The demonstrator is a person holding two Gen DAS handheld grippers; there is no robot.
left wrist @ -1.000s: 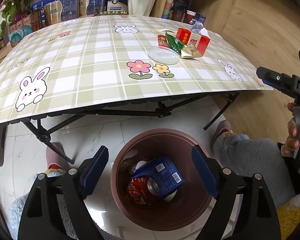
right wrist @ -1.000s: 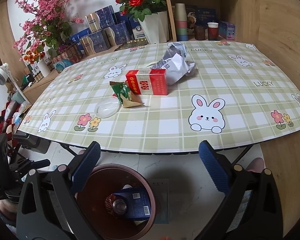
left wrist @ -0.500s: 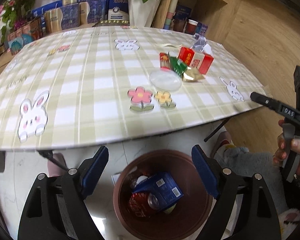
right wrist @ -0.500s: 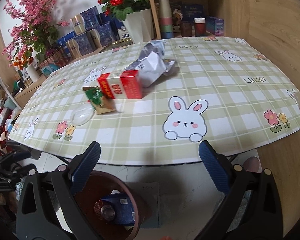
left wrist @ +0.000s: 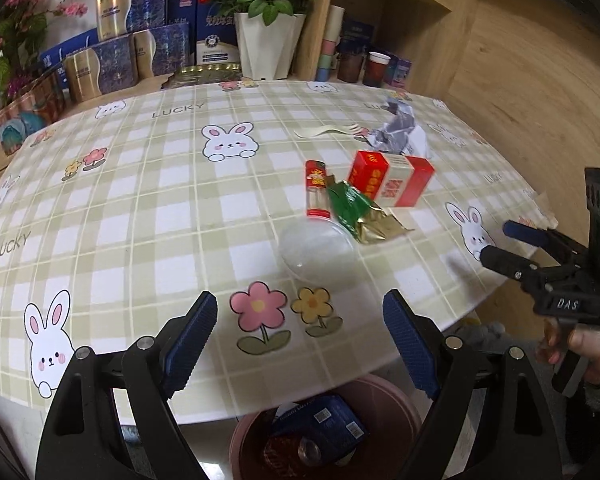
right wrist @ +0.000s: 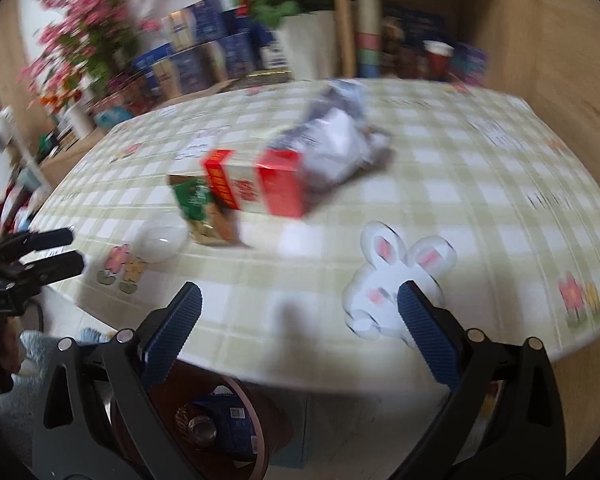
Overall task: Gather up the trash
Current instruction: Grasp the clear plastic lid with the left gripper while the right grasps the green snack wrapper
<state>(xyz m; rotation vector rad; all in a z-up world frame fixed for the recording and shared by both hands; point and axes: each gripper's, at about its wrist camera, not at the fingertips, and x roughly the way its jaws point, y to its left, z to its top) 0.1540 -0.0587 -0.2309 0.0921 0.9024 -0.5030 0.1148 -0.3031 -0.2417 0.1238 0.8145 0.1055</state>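
Both your grippers, left gripper [left wrist: 300, 330] and right gripper [right wrist: 298, 322], are spread wide with nothing in them. Trash pile's mid-table: red box [left wrist: 392, 180], green wrapper [left wrist: 350, 206], clear lid [left wrist: 318, 250]. Brown bin [left wrist: 384, 396] sits under the table edge.

Two fisheye cameras, one riding behind each handheld gripper, look forward and steeply down across the near edge of the checked table [left wrist: 148, 208]. The left view sits off the table's near edge, its own left gripper [left wrist: 300, 344] framing the foreground, and catches the right gripper [left wrist: 504, 246] at its right border. The blurred right view looks from further right along the same edge, past the right gripper's fingers, with the left gripper [right wrist: 66, 250] at its left border. Both share the tabletop litter around the red box [left wrist: 392, 182] [right wrist: 256, 186], the far shelves, and the brown bin [left wrist: 396, 404] [right wrist: 256, 424] under the near edge.
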